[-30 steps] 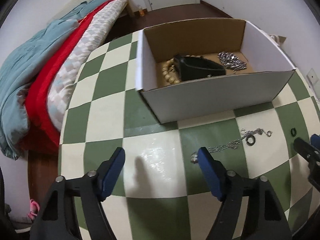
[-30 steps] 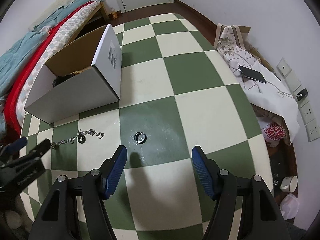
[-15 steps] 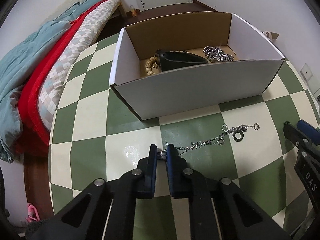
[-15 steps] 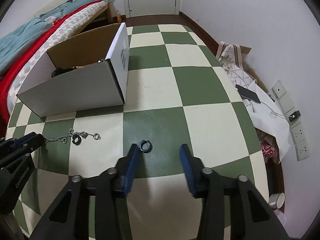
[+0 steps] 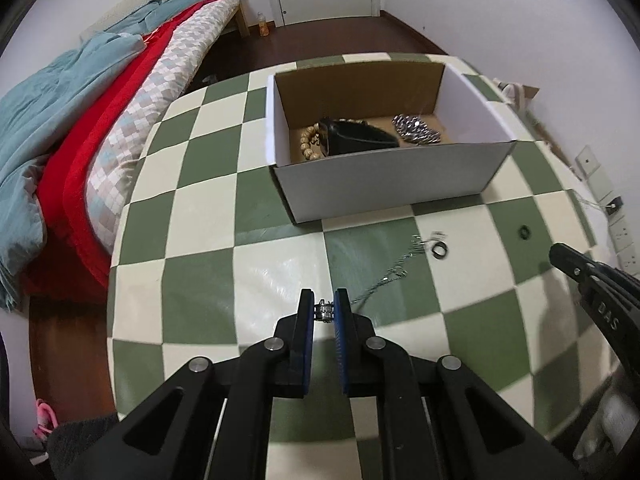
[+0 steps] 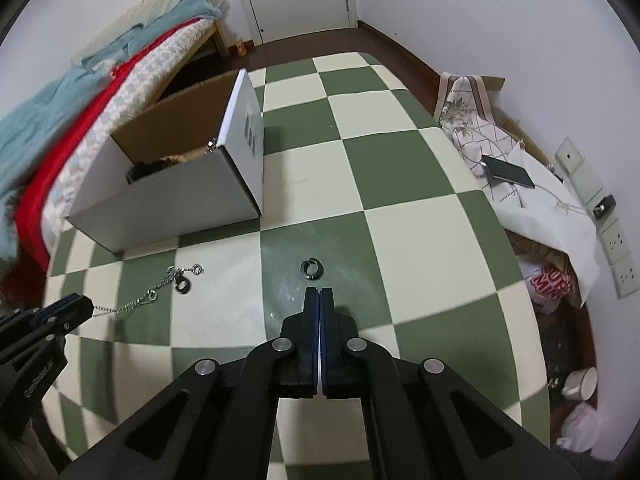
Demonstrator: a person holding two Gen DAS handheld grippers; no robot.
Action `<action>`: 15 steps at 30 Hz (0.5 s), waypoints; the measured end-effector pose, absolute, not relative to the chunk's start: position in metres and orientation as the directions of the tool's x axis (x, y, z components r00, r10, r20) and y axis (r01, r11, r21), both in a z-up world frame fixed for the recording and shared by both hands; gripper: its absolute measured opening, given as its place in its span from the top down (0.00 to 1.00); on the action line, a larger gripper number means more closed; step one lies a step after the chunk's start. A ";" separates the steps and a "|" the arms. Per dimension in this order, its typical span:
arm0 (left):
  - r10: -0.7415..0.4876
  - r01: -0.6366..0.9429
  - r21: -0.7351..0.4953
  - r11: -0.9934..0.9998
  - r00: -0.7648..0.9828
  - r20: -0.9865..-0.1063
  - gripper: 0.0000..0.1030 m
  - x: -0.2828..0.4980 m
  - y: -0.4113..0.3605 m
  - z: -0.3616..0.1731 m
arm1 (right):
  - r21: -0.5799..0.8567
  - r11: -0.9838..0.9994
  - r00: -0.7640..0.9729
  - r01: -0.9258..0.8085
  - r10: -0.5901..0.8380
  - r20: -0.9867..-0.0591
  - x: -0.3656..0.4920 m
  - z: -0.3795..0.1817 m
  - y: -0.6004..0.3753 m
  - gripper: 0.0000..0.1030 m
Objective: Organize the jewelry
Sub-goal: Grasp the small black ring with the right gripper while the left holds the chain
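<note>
My left gripper (image 5: 324, 311) is shut on the near end of a thin silver chain (image 5: 394, 270), which trails away across the checkered table to a black ring (image 5: 439, 251). The chain also shows in the right wrist view (image 6: 160, 288), stretched from the left gripper (image 6: 82, 305). My right gripper (image 6: 319, 294) is shut and empty, just short of a small black ring (image 6: 311, 269) on a green square. A white cardboard box (image 5: 384, 178) holds wooden beads (image 5: 310, 145), a black item (image 5: 356, 141) and a heavy silver chain (image 5: 416, 131).
A second small black ring (image 5: 524, 233) lies to the right on the table. The table's left edge drops to a bed with red and teal bedding (image 5: 80, 120). Past the right edge are a phone (image 6: 508, 171), white cloth and wall sockets (image 6: 622, 248).
My left gripper closed on the chain's end and has drawn it taut, lifting back from the table. My right gripper went from open to fully shut behind the small black ring.
</note>
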State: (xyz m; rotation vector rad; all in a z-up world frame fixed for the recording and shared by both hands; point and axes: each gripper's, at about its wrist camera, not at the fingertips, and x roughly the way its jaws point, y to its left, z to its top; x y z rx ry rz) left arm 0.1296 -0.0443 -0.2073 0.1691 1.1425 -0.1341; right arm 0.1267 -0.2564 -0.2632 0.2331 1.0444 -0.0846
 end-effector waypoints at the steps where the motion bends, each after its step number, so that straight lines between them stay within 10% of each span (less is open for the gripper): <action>1: -0.027 0.193 0.059 0.979 0.413 -0.910 0.93 0.126 -0.042 -0.201 | 0.157 0.971 0.505 0.179 0.047 -0.862 0.124 -0.260 -0.257 1.00; 10: -0.047 0.183 0.045 0.982 0.467 -0.883 0.93 0.112 -0.030 -0.156 | 0.304 0.934 0.495 0.186 0.179 -0.851 0.129 -0.256 -0.269 0.97; 15: -0.023 0.154 0.056 0.987 0.470 -0.882 0.93 0.116 -0.023 -0.153 | 0.205 0.968 0.483 0.147 0.111 -0.869 0.153 -0.267 -0.259 0.56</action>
